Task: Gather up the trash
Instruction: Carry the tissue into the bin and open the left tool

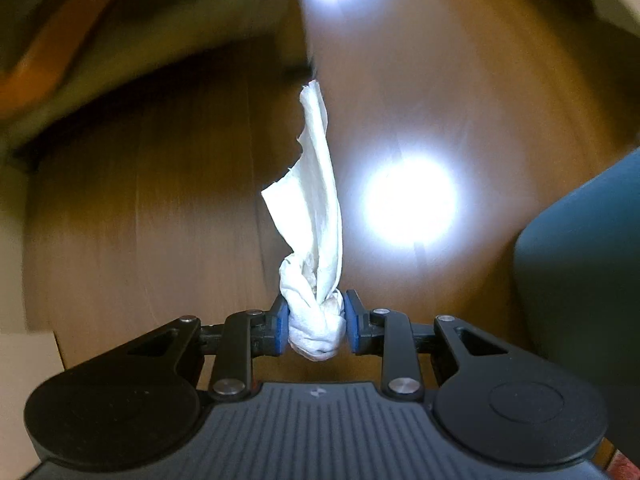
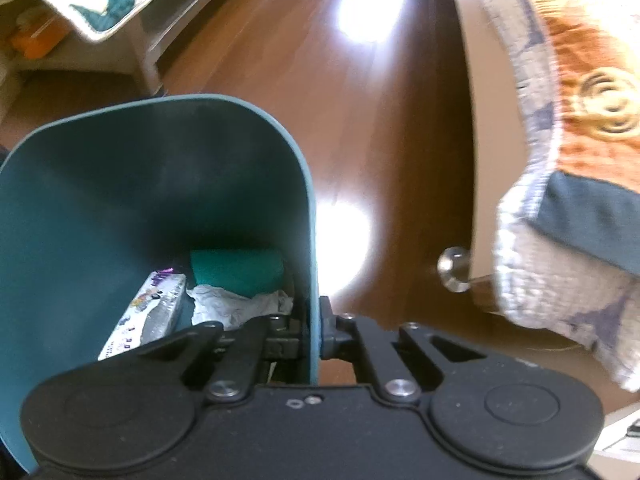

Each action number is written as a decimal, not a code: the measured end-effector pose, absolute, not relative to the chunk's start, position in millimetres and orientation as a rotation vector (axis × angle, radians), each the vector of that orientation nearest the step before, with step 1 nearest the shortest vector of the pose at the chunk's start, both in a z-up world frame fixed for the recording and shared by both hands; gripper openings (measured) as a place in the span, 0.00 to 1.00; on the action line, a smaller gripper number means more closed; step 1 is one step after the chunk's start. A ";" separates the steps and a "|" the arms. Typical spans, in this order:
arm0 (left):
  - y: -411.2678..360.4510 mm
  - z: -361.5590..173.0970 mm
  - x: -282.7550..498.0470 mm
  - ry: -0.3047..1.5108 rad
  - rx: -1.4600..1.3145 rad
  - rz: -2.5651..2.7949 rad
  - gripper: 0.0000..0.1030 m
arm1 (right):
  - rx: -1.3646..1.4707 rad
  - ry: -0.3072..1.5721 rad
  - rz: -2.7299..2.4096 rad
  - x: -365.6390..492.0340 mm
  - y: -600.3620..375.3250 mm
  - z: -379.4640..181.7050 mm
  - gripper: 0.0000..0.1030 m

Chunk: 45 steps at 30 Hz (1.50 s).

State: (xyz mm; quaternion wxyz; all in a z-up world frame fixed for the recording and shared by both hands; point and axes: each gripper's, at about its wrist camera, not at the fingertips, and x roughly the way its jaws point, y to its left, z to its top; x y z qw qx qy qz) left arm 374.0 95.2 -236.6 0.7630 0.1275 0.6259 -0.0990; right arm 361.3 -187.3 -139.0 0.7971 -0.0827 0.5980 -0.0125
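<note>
A crumpled white tissue [image 1: 316, 220] hangs in the air above the wooden floor, and my left gripper [image 1: 315, 326] is shut on its bunched end, the blue pads pressing both sides. At the right edge of that view shows part of the teal trash bin [image 1: 584, 264]. In the right wrist view, my right gripper [image 2: 314, 340] is shut on the teal trash bin's wall [image 2: 308, 216], one finger inside and one outside. The bin holds a printed box [image 2: 152, 308], crumpled white paper [image 2: 232, 304] and a green roll [image 2: 238, 270].
A bed with an orange and white patterned quilt [image 2: 560, 160] fills the right side, with a round metal knob [image 2: 454, 266] below it. A pale shelf unit [image 2: 80, 52] with a green and white cloth stands at the far left. Bright light glares off the wooden floor [image 2: 360, 128].
</note>
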 end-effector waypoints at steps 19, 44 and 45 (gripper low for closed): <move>-28.5 -59.1 273.0 1.163 0.264 -0.851 0.26 | -0.238 1.211 -0.219 347.1 -201.4 -114.1 0.05; -79.6 -148.8 280.4 1.402 0.357 -0.993 0.30 | -0.144 1.300 -0.307 299.8 -216.2 -123.6 0.02; -77.6 -148.9 283.3 1.397 0.356 -0.995 0.36 | -0.142 1.306 -0.308 299.8 -217.2 -123.8 0.02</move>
